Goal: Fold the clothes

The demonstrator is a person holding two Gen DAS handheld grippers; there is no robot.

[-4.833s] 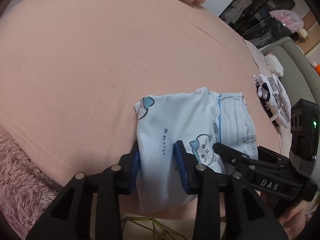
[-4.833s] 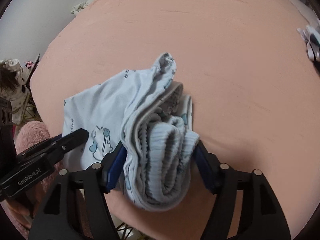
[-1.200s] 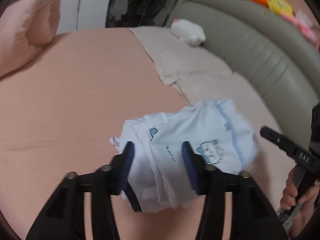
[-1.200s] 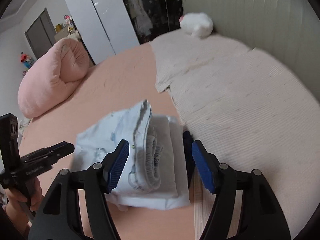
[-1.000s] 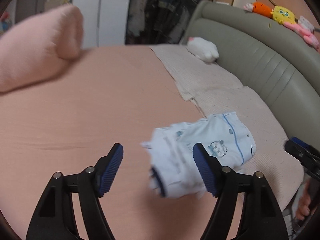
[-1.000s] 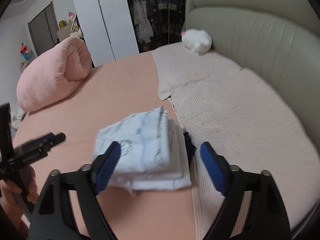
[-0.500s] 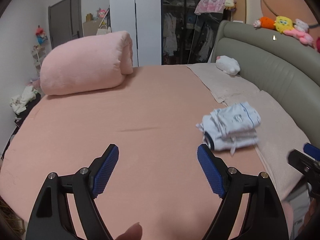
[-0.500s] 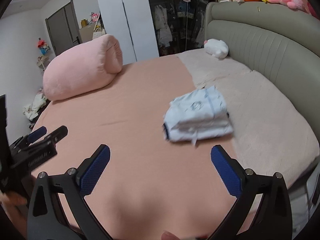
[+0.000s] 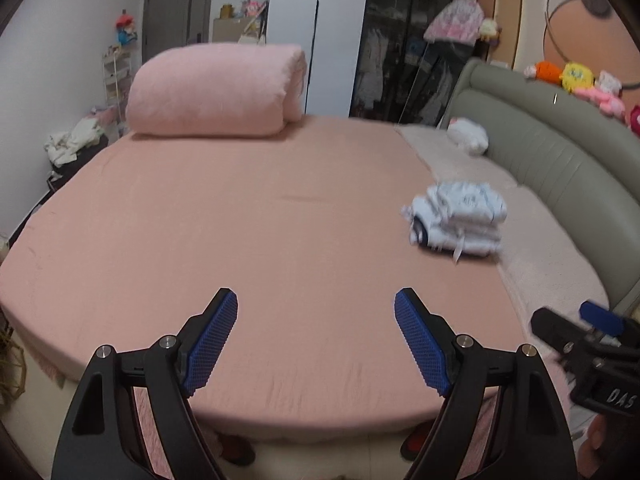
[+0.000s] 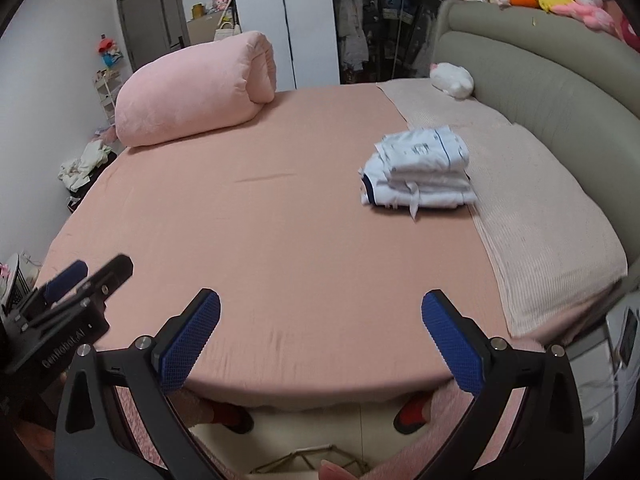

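While the folded clothes (image 10: 418, 170) rest stacked on the bed (image 10: 280, 240) beside the beige blanket (image 10: 540, 220), left gripper (image 9: 316, 340) and right gripper (image 10: 320, 340) fingers (image 10: 452, 344) stand wide apart, holding nothing.

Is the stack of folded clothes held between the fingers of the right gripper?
No: the folded clothes lie on the bed, well beyond the open, empty right gripper.

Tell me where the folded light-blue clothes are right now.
In both wrist views the folded light-blue clothes lie right of centre on the pink bed, at the edge of the beige blanket, below the white plush toy.
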